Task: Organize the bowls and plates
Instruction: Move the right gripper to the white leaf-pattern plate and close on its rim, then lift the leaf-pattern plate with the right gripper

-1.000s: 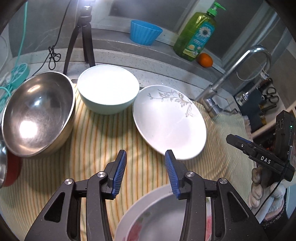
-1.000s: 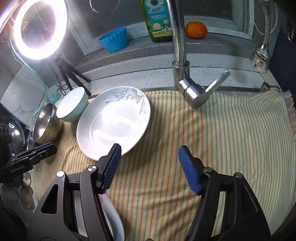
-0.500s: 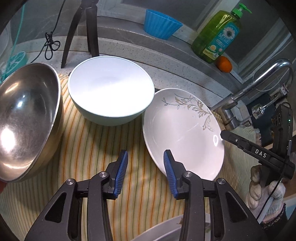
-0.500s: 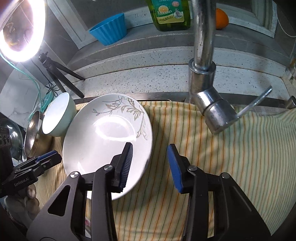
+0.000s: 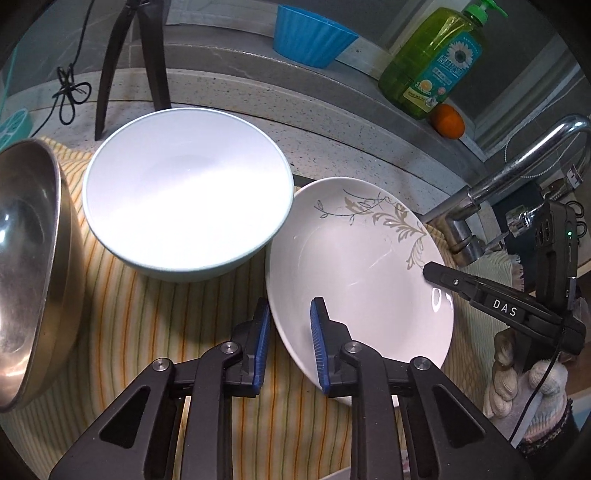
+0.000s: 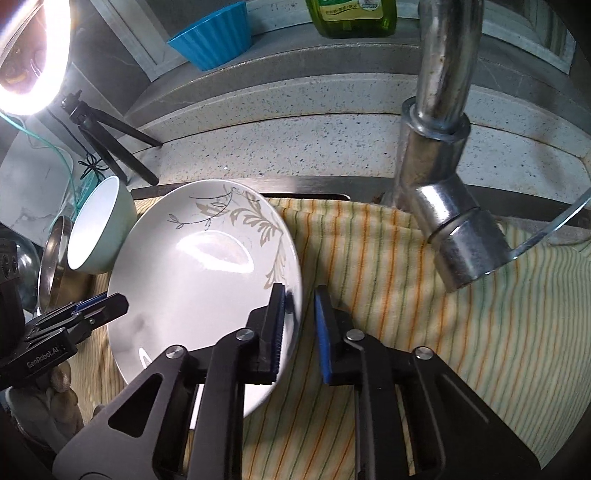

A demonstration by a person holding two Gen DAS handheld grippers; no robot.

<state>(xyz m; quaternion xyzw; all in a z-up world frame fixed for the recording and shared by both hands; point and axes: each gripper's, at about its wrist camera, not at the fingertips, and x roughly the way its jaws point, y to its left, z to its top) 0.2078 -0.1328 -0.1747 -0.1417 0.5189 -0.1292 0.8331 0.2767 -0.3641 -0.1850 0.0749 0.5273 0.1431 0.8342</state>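
Note:
A white plate with a leaf pattern [image 5: 354,266] lies on the striped cloth [image 5: 147,325]; it also shows in the right wrist view [image 6: 199,273]. My left gripper [image 5: 290,343] straddles the plate's left rim, jaws narrowed with a small gap, one finger under and one over the rim. My right gripper [image 6: 299,325] straddles the plate's right rim the same way, jaws narrowed and not quite touching it. A white bowl [image 5: 186,192] stands just left of the plate, also seen in the right wrist view [image 6: 98,225]. A steel bowl [image 5: 33,273] sits at far left.
A chrome faucet [image 6: 439,144] rises close at right of the plate. A blue cup [image 5: 312,35], green soap bottle [image 5: 432,59] and an orange [image 5: 448,120] stand on the back ledge. A tripod [image 5: 129,62] stands behind the white bowl. A ring light [image 6: 27,55] glares at left.
Both grippers have moved forward to the patterned plate and narrowed their jaws around its opposite rims. The plate near the camera has dropped out of view.

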